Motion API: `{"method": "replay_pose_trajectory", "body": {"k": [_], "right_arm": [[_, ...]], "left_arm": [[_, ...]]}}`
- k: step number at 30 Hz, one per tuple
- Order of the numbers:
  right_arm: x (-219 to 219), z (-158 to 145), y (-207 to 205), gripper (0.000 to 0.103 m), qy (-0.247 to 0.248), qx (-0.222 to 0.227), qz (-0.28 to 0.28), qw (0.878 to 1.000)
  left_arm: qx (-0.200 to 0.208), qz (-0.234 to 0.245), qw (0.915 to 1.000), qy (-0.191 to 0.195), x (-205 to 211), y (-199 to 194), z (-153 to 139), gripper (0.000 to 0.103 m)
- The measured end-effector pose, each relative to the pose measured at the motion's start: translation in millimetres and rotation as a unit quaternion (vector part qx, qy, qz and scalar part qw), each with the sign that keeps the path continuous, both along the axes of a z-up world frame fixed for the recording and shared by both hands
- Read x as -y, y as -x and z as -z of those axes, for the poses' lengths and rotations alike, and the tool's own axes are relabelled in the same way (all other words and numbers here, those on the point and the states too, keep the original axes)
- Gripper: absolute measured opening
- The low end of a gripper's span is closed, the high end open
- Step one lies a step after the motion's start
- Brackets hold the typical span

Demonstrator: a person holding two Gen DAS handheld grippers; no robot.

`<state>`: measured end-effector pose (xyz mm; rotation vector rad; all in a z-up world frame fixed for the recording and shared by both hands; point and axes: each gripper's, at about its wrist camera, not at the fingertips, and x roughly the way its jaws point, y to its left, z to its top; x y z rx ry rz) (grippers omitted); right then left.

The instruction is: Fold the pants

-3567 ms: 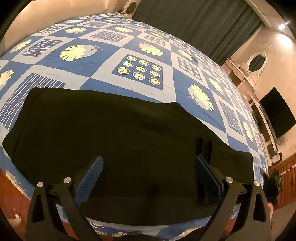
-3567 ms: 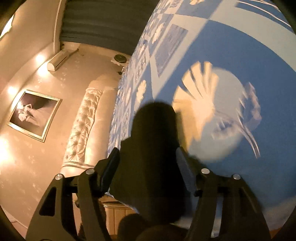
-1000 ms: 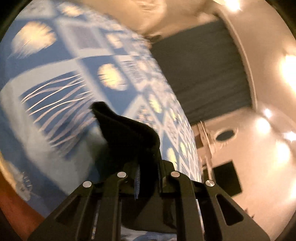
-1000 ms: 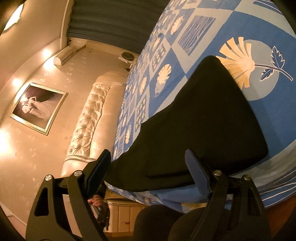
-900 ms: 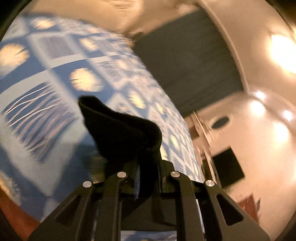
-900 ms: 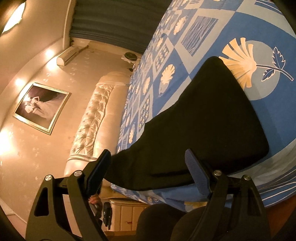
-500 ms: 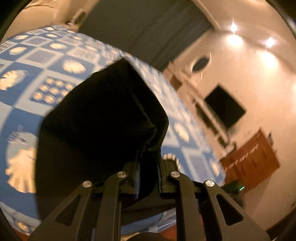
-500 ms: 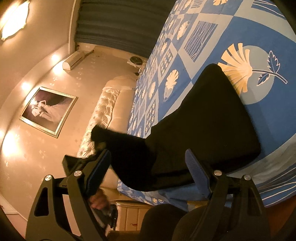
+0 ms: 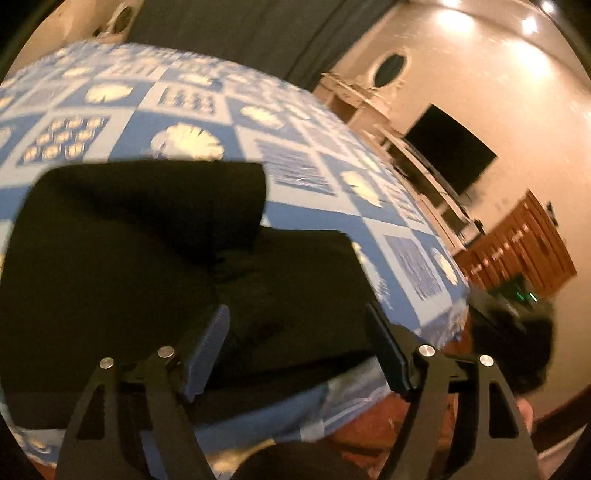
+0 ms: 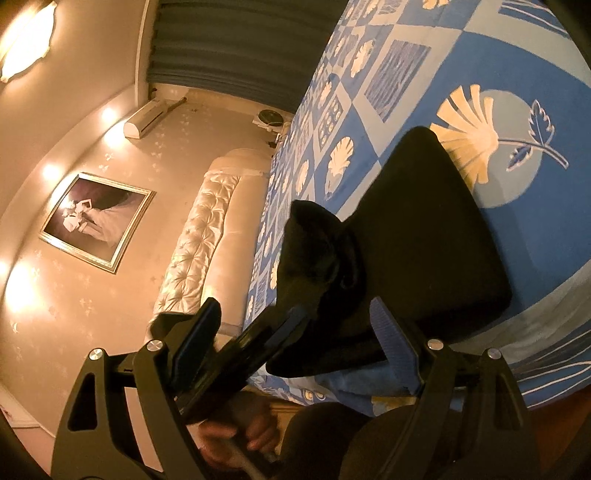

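Observation:
The black pants [image 9: 122,258] lie folded on the blue patterned bedspread [image 9: 306,170], with one end doubled over the rest. My left gripper [image 9: 295,314] hovers over the pants' near edge. Its jaws are opening, and the cloth lies below them with neither pad pressing on it. In the right wrist view the pants [image 10: 424,240] show a raised, bunched fold [image 10: 314,251] just past the left gripper [image 10: 284,325], which a hand [image 10: 236,439] holds. My right gripper [image 10: 293,310] is open at the bed's edge, with the pants' near end lying untouched between its fingers.
A tufted headboard [image 10: 199,258], a framed picture [image 10: 96,218] and an air conditioner [image 10: 147,118] are on the far wall. Dark curtains [image 9: 229,33], a TV [image 9: 447,151] and a wooden cabinet [image 9: 517,243] stand beyond the bed. The bed edge [image 9: 332,398] runs just below the grippers.
My left gripper swung the pants' end across and over the rest of the pants, then its jaws opened and let the cloth go. The right gripper stayed put, open.

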<state>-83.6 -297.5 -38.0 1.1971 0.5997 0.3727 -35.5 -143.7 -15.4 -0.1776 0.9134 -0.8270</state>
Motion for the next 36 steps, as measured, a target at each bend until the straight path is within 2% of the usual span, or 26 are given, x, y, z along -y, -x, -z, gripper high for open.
{"method": "replay_pose_trajectory", "body": {"k": [3, 6, 7, 9, 10, 12, 14, 16, 20, 22, 23, 24, 25, 26, 29, 32, 36], "right_arm": [[-4, -10, -9, 0.083, 0.017, 0.003, -0.012, 1.0], [-16, -18, -30, 0.083, 0.052, -0.012, -0.034, 0.998], [-21, -18, -41, 0.083, 0.067, -0.021, -0.042, 0.997], [-30, -17, -60, 0.083, 0.092, -0.032, -0.06, 0.993], [-35, -14, -74, 0.083, 0.112, -0.041, -0.071, 0.99], [-42, -9, -92, 0.083, 0.145, -0.06, -0.077, 0.985], [-48, 0, -110, 0.083, 0.181, -0.084, -0.082, 0.976], [-53, 12, -120, 0.083, 0.194, -0.106, -0.086, 0.971], [-73, 21, -132, 0.083, 0.207, -0.118, -0.125, 0.963], [-80, 23, -135, 0.065, 0.199, -0.121, -0.141, 0.962], [-84, 25, -137, 0.047, 0.191, -0.124, -0.152, 0.962], [-88, 28, -137, 0.041, 0.191, -0.129, -0.159, 0.96], [-92, 31, -138, 0.029, 0.204, -0.135, -0.164, 0.955], [-93, 32, -137, 0.025, 0.211, -0.137, -0.165, 0.954], [-91, 21, -135, 0.015, 0.203, -0.124, -0.156, 0.959], [-85, -4, -124, 0.011, 0.216, -0.092, -0.152, 0.96], [-72, -25, -108, 0.01, 0.243, -0.078, -0.146, 0.956]], "left_arm": [[0.032, -0.021, 0.9991, -0.02, -28, 3, -18, 0.083], [0.045, -0.09, 0.994, -0.043, -73, -13, -20, 0.085], [0.038, -0.118, 0.9911, -0.048, -89, -18, -17, 0.085], [0.007, -0.177, 0.9835, -0.035, -126, -36, -5, 0.085], [-0.027, -0.213, 0.9761, -0.033, -142, -49, 2, 0.085], [-0.065, -0.245, 0.9673, -0.008, -161, -62, 10, 0.085], [-0.079, -0.268, 0.9602, 0.007, -174, -68, 15, 0.085], [-0.095, -0.279, 0.9557, 0.004, -177, -70, 20, 0.085], [-0.115, -0.267, 0.9568, 0.002, -171, -72, 25, 0.085], [-0.121, -0.261, 0.9576, -0.002, -166, -74, 28, 0.085], [-0.125, -0.259, 0.9576, -0.002, -165, -74, 29, 0.085], [-0.128, -0.259, 0.9574, -0.003, -165, -74, 30, 0.085], [-0.132, -0.258, 0.9571, -0.005, -164, -75, 32, 0.085], [-0.134, -0.257, 0.9569, -0.005, -164, -74, 33, 0.085], [-0.137, -0.258, 0.9563, -0.006, -165, -74, 34, 0.085], [-0.136, -0.263, 0.9553, -0.007, -167, -74, 34, 0.085], [-0.147, -0.264, 0.9533, -0.002, -169, -76, 37, 0.085]]}}
